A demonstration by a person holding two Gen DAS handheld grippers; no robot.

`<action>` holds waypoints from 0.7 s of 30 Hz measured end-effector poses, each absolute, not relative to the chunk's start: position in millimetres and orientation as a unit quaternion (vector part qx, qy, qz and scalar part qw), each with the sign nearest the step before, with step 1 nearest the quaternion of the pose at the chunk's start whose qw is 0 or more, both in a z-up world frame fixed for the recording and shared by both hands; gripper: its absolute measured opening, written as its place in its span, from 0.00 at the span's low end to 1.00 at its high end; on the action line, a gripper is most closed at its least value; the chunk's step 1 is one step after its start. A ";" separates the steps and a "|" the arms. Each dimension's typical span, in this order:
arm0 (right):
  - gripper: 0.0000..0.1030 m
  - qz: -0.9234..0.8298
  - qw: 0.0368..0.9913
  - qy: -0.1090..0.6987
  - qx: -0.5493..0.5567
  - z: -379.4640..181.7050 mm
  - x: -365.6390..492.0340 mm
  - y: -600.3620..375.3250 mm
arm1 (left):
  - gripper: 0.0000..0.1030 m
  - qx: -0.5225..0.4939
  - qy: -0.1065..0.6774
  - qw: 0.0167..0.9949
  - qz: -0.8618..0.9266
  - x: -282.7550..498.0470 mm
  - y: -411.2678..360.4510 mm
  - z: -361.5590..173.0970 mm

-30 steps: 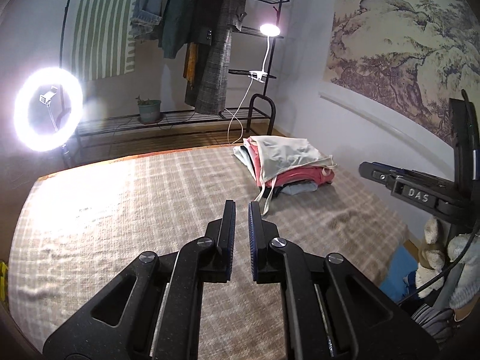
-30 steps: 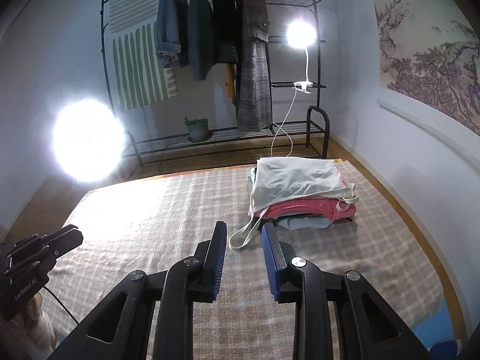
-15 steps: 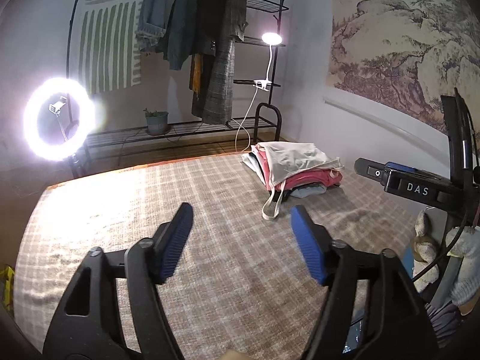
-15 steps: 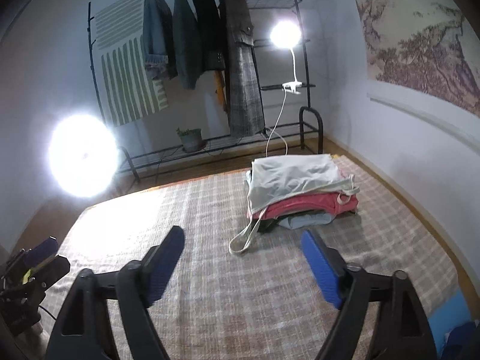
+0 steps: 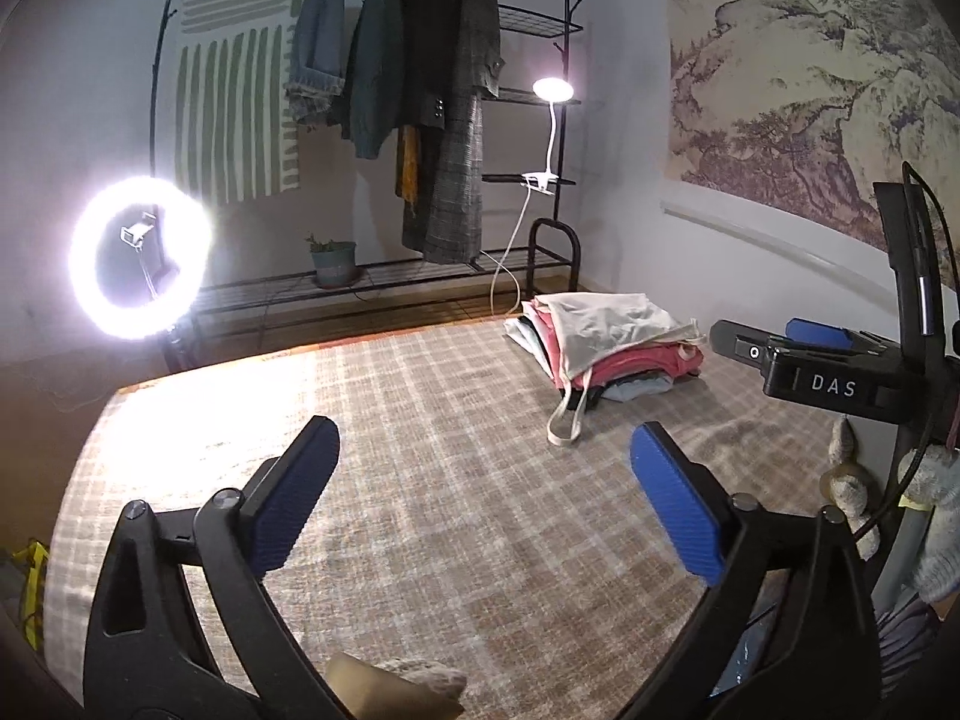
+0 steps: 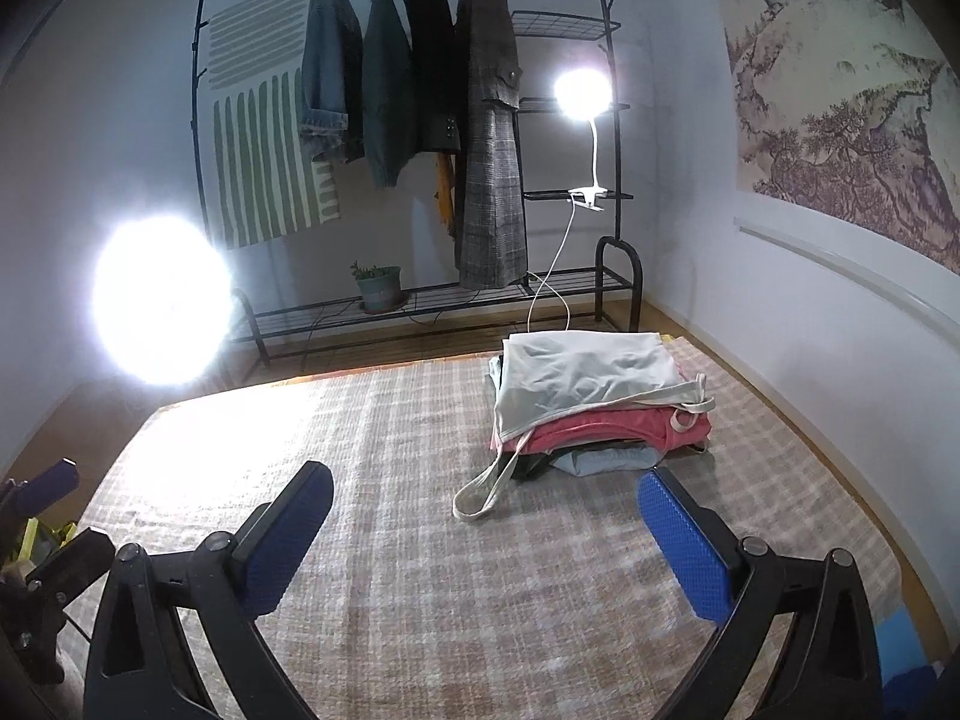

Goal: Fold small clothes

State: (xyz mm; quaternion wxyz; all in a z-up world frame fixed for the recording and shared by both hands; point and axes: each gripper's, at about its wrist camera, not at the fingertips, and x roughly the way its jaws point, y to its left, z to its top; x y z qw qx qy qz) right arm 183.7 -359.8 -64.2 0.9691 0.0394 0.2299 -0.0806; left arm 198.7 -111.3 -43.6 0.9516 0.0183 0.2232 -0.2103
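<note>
L gripper [image 5: 480, 468] & R gripper [image 6: 483, 510]: jaws opening wide, nothing btwn them, over the beige checked mat [image 6: 420, 570]. Far right: stack of folded small clothes [image 6: 600, 408], pale top w/ dangling strap [image 6: 486, 486]. Prob. light, soft, floppy; pinch at hem corners.
</note>
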 end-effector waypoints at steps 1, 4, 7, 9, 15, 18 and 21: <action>1.00 -0.081 0.969 0.229 0.038 -64.3 183.7 -359.5 | 0.98 0.022 0.222 0.953 -0.205 198.4 -112.1 -43.6; 1.00 -0.077 0.969 0.231 0.035 -65.4 183.9 -357.5 | 0.99 0.039 0.220 0.956 -0.190 197.6 -115.5 -44.9; 1.00 -0.073 0.968 0.237 0.030 -67.3 186.3 -355.4 | 0.99 0.043 0.222 0.955 -0.193 197.3 -116.5 -47.3; 1.00 -0.073 0.968 0.239 0.028 -68.0 187.2 -354.9 | 0.99 0.043 0.222 0.955 -0.194 196.8 -117.0 -47.5; 1.00 -0.072 0.968 0.240 0.028 -68.8 187.6 -354.8 | 0.99 0.044 0.223 0.955 -0.193 196.5 -117.3 -47.6; 1.00 -0.070 0.967 0.242 0.027 -69.8 189.1 -353.6 | 0.99 0.045 0.222 0.955 -0.193 196.8 -117.0 -47.8; 1.00 -0.068 0.967 0.244 0.025 -70.9 190.9 -352.5 | 0.99 0.045 0.222 0.954 -0.194 197.0 -116.3 -47.6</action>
